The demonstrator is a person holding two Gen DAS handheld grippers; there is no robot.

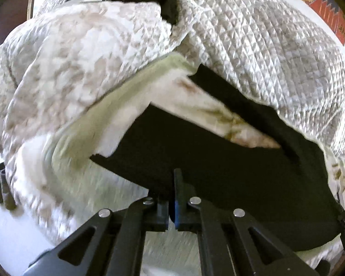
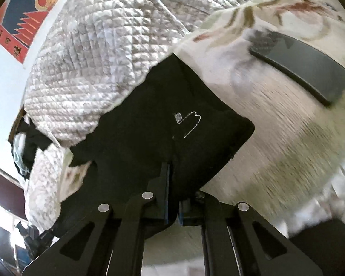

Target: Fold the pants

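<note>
With the left gripper point(image 1: 175, 184) and the right gripper point(image 2: 172, 179) each pinching an edge of the black pants point(image 1: 218, 161), which are lying just below the quilted blanket point(image 1: 253, 46), both hands should be lifting evenly, keeping the cloth taut.

The quilted blanket point(image 1: 264, 46) covered the far part of the black pants point(image 1: 218, 161), motion blur smeared the floral sheet point(image 2: 276, 138), and the wall poster point(image 2: 27, 11) was cut off by the picture's edge.
</note>
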